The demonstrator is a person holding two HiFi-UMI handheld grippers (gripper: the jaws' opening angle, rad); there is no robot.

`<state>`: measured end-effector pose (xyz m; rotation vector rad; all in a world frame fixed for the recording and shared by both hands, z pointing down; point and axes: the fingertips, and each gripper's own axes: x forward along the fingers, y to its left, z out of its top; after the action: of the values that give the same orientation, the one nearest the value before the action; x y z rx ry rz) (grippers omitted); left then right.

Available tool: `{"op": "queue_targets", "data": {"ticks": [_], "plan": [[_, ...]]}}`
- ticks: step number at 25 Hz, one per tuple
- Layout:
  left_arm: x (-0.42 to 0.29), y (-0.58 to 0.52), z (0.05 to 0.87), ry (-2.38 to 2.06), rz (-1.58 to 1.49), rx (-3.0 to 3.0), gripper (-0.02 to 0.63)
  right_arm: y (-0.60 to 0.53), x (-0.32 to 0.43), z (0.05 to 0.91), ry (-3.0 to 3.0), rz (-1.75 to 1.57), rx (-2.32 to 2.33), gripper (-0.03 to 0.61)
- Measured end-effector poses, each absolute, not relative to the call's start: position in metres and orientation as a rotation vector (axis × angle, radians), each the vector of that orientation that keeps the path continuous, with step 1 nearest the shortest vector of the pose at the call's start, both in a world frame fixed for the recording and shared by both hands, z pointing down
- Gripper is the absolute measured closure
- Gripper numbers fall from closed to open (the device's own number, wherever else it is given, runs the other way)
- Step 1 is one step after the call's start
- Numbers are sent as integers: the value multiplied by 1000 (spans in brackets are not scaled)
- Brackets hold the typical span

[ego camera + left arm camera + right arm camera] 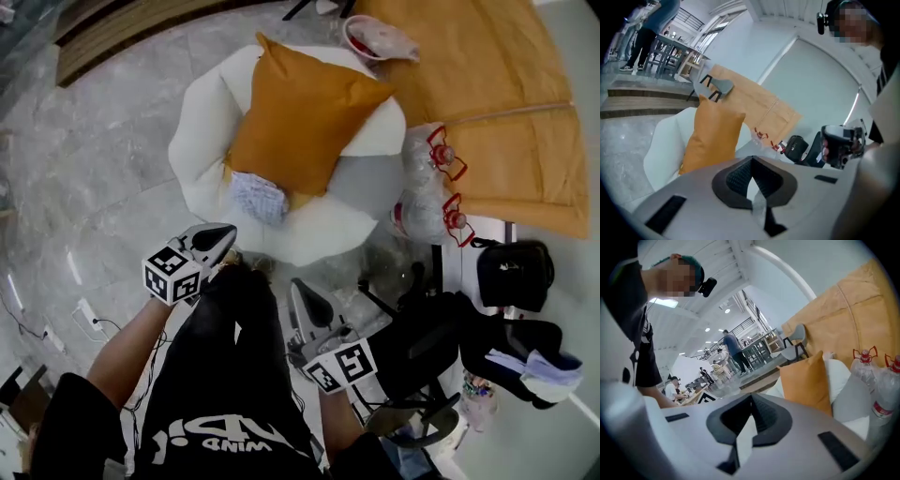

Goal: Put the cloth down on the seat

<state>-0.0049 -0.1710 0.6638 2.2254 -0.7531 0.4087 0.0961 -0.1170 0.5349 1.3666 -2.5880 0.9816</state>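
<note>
Cloth [258, 197], pale blue and white and crumpled, lies on the seat of the round white soft armchair [202, 141]. It touches the big orange cushion [300, 112] that leans on the armchair's back. The job looks done. That may be why the left gripper [221, 236] and right gripper [300, 289] hang off the armchair's front, pressed together and holding nothing.

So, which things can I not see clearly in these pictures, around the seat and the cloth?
- Cloth, head view: too small to tell its pattern or folds.
- Cloth, gripper views: not in sight; the bodies of the left gripper and right gripper cover the seat below the orange cushion.
- Red-rimmed bowl, head view: its contents too small to name.
</note>
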Motion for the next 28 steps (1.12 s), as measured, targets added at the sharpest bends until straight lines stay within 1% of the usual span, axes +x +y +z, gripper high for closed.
{"op": "queue_targets", "data": {"ticks": [6,17,21,28], "plan": [[0,-132,545,-724,329,2319,609,-97,90,461,-2660,926,1349,560],[14,-101,387,-728,111,2511,608,-82,96,362,-2778,757,1425,560],[13,-106,355,-766,39,2569,608,-92,85,341,-2834,681,1400,560],[2,-102,344,-809,8,2565,608,-91,66,324,-2883,613,1316,560]]}}
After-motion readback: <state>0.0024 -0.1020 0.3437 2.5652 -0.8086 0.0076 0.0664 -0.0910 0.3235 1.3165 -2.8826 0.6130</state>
